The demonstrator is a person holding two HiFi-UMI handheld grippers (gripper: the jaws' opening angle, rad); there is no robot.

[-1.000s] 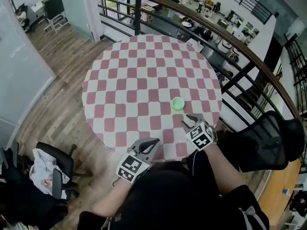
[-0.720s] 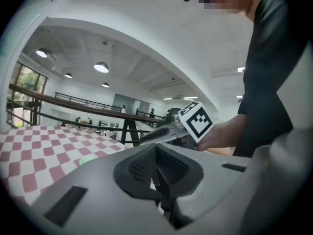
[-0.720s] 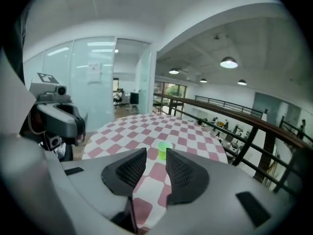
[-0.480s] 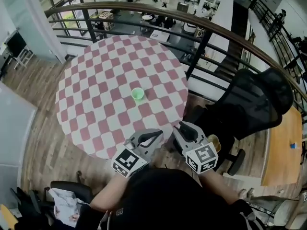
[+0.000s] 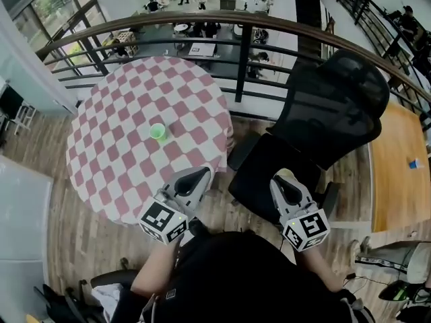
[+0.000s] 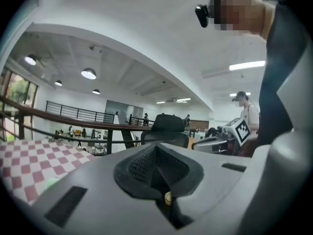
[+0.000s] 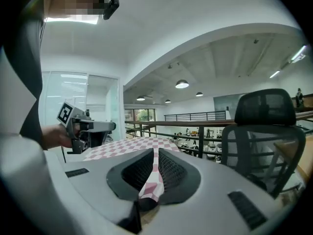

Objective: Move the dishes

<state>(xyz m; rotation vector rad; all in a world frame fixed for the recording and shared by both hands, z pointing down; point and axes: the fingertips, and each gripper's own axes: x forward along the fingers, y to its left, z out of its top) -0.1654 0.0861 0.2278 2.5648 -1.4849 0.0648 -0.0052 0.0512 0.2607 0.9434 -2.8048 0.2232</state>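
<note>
Sitting on the checked round table [image 5: 108,153], the small green dish [image 5: 157,132] lies ahead and to the left of the left gripper [image 5: 199,175], well apart from it. That gripper hangs by the table's near edge, its jaws pressed together on nothing. The right gripper [image 5: 283,179] hovers over the black office chair [image 5: 330,106]. Its jaws have just been closing to a narrow slit, with nothing between them.

Table [image 5: 121,133] pink-white checked; cup [image 5: 157,132] light green; chair [image 5: 337,106] black mesh.
</note>
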